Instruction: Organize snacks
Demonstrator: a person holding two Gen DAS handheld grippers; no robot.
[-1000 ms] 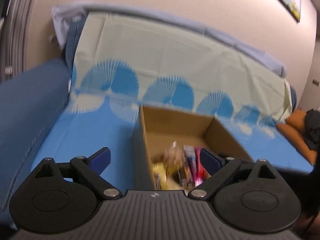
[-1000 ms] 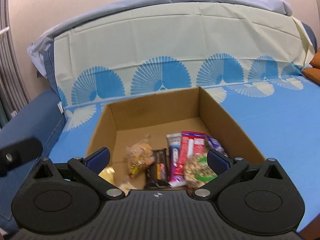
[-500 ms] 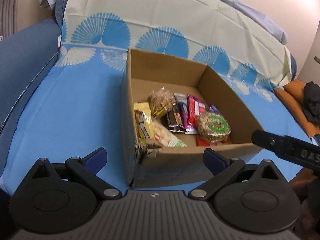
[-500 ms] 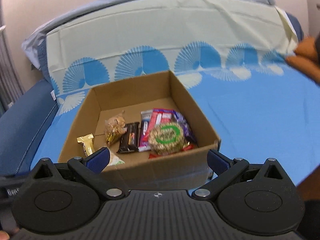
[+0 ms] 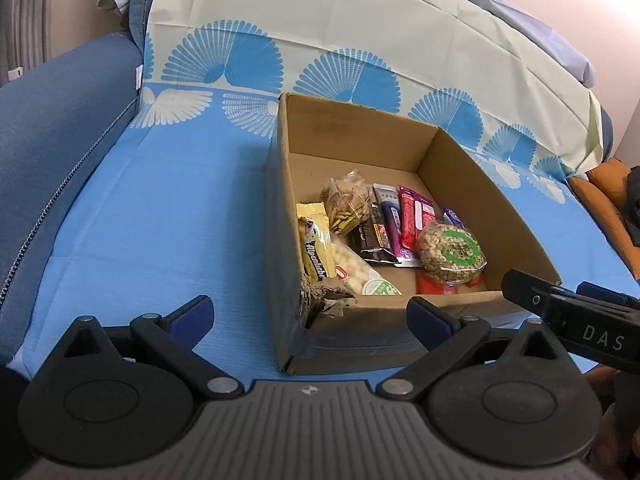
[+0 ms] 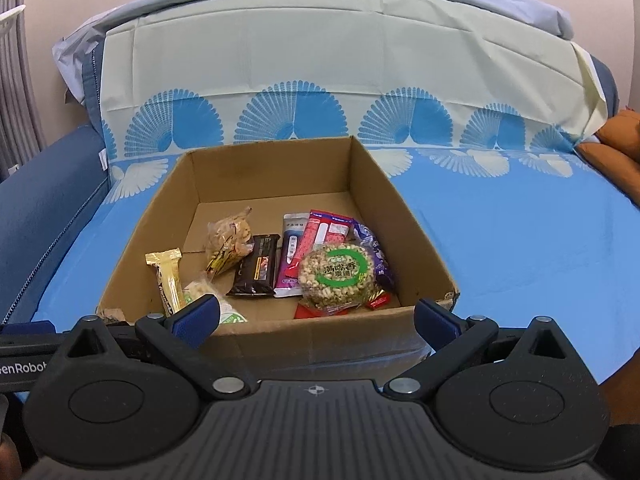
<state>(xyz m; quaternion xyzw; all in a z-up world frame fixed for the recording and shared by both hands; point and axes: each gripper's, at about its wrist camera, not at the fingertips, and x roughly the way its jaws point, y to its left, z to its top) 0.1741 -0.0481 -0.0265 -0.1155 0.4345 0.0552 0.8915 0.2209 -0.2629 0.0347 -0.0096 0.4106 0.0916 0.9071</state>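
Ahead of both wide-spread, empty tongs, the left gripper (image 5: pixel 308 316) and right gripper (image 6: pixel 318 320), sits an open cardboard box (image 6: pixel 372 184) on a blue fan-print cloth (image 6: pixel 520 240) draped over a sofa (image 5: pixel 52 128). Beyond the right gripper's left finger (image 6: pixel 198 314), a gold bar (image 6: pixel 168 280) and a pale bag, perhaps puffed snacks, are partly hidden. Rightward lie a dark bar (image 6: pixel 258 268), a purple packet (image 6: pixel 292 256) and a round nut cake (image 6: pixel 338 276) covering red wrappers.

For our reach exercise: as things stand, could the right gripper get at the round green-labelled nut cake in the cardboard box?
Probably yes. The right gripper is open and empty; the round green-labelled nut cake lies on top of other snacks in the open-topped cardboard box, though the near wall must be cleared.
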